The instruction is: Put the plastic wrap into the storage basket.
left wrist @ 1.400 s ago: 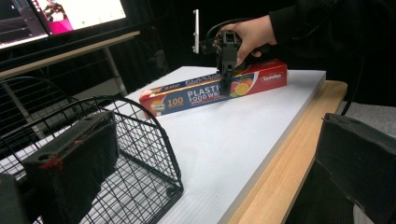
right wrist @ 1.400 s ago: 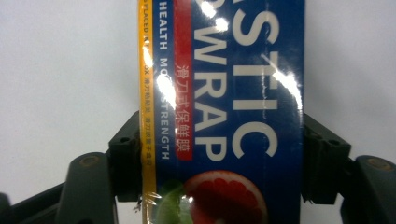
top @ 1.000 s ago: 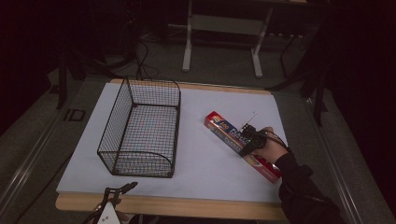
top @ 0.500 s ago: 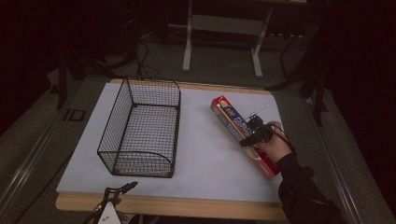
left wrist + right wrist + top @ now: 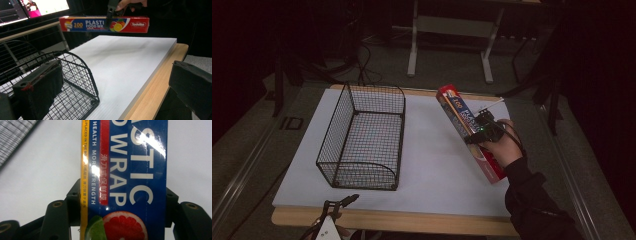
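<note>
A long red and blue plastic wrap box (image 5: pixel 456 106) hangs level above the white board (image 5: pixel 432 165), clear of its surface. My right gripper (image 5: pixel 480 133) is shut on the box near its middle, and the box (image 5: pixel 125 170) sits clamped between the two black jaws of that gripper (image 5: pixel 122 197). From the left gripper view the box (image 5: pixel 95 24) floats over the board's far side with the right gripper (image 5: pixel 111 10) on top of it. A black wire basket (image 5: pixel 362 135) stands empty on the board's left half. My left gripper (image 5: pixel 339 202) rests open at the table's front edge, near the basket's rounded end (image 5: pixel 75 72).
The board lies on a wooden table (image 5: pixel 412 222) with a bare strip along the front. A desk frame (image 5: pixel 447 30) and cables stand on the floor beyond. A lit monitor (image 5: pixel 45 5) glows behind the basket. Open board lies between basket and box.
The right gripper has lifted the wrap box off the board and carried it upward. The left gripper has stayed where it was.
</note>
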Demonstrator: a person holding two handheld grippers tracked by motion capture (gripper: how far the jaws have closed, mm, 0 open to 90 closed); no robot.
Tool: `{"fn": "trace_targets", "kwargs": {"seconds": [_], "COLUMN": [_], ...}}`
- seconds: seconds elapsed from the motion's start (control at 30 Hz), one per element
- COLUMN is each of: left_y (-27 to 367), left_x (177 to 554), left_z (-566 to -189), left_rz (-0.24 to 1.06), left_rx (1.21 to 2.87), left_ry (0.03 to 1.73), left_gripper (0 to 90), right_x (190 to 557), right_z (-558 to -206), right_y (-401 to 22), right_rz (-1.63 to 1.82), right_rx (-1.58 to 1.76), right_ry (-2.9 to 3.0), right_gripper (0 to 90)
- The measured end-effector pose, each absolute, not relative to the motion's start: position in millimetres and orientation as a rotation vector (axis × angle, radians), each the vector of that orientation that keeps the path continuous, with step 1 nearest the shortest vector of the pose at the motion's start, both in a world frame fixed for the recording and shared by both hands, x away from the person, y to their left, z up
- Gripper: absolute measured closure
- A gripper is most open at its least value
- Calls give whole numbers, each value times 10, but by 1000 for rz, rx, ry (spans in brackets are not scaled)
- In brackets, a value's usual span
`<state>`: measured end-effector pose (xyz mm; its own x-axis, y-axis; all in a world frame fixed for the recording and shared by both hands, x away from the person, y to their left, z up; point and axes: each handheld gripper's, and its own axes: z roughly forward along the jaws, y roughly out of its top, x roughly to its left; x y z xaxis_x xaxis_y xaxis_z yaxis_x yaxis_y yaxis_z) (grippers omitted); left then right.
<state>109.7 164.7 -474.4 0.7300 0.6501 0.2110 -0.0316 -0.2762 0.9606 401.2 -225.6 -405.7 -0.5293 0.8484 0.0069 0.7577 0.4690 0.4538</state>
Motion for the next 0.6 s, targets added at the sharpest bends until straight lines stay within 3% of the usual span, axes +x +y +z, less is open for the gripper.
{"fn": "trace_targets", "kwargs": {"seconds": [0.6], "left_y": [1644], "left_x": [1110], "left_z": [-4753], "left_rz": [704], "left_rx": [1748], "left_ry": [491], "left_gripper": [1], "right_x": [4034], "right_z": [-3608], "right_y": [-1693], "right_rz": [682], "right_rx": [1310], "right_ry": [2461], "right_gripper": [399]}}
